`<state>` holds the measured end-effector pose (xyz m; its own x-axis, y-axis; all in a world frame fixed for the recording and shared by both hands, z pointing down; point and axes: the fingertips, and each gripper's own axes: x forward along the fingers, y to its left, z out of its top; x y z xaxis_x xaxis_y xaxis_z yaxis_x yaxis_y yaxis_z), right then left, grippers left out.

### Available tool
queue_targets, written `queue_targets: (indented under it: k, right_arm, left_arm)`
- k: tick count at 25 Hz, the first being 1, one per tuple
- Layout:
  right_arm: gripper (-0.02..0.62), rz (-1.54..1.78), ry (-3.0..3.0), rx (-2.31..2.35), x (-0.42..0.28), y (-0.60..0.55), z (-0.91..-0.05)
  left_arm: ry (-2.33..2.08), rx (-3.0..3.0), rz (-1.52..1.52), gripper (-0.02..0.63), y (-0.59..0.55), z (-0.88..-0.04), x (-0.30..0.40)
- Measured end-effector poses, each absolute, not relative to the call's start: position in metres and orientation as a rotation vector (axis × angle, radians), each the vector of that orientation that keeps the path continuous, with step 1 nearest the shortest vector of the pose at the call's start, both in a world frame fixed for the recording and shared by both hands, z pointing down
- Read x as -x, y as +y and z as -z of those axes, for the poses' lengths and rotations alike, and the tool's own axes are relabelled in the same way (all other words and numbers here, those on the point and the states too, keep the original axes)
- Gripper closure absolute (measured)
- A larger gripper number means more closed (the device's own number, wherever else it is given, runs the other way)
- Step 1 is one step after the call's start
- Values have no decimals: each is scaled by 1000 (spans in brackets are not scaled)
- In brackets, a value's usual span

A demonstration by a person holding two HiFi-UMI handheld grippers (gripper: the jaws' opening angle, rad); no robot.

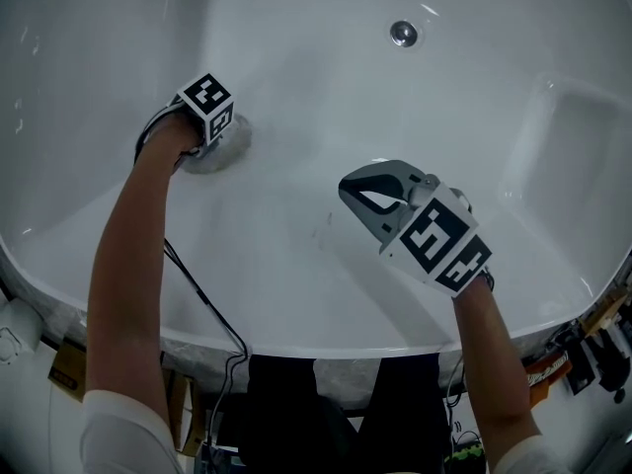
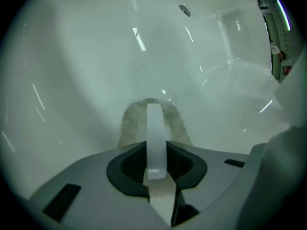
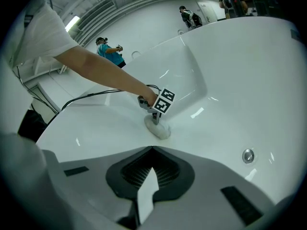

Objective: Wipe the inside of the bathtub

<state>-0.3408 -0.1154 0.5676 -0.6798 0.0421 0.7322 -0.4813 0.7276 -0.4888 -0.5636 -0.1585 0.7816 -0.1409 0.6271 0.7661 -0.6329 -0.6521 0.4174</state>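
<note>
The white bathtub (image 1: 296,294) fills the head view. A grey cloth (image 1: 225,149) lies pressed against the tub's inner wall at upper left, with my left gripper (image 1: 213,136) shut on it. In the left gripper view the cloth (image 2: 128,123) bulges out on both sides of the fingers (image 2: 154,128). My right gripper (image 1: 357,194) hangs above the tub floor at centre right, shut with nothing in it. The right gripper view looks past its fingertips (image 3: 146,195) at the left gripper (image 3: 156,118) and the cloth (image 3: 160,130).
A round metal fitting (image 1: 403,34) sits on the far tub wall, also visible as a fitting (image 3: 248,155) in the right gripper view. A moulded recess (image 1: 568,146) shapes the tub's right side. A cable (image 1: 202,294) trails from the left arm over the near rim. Two people (image 3: 109,49) stand far behind.
</note>
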Motion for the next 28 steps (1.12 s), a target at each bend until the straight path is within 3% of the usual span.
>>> queue_targets:
  k: [13,28]
  right_arm:
    - [591,-868,-2168,-344,355,-124,-541]
    - [591,-818,-2196,-389,325,-110,-517]
  left_arm:
    - [-86,-1171,-1941,509,-180,-736,636]
    - [-122,-1111,-1977,509,-172,-674,657]
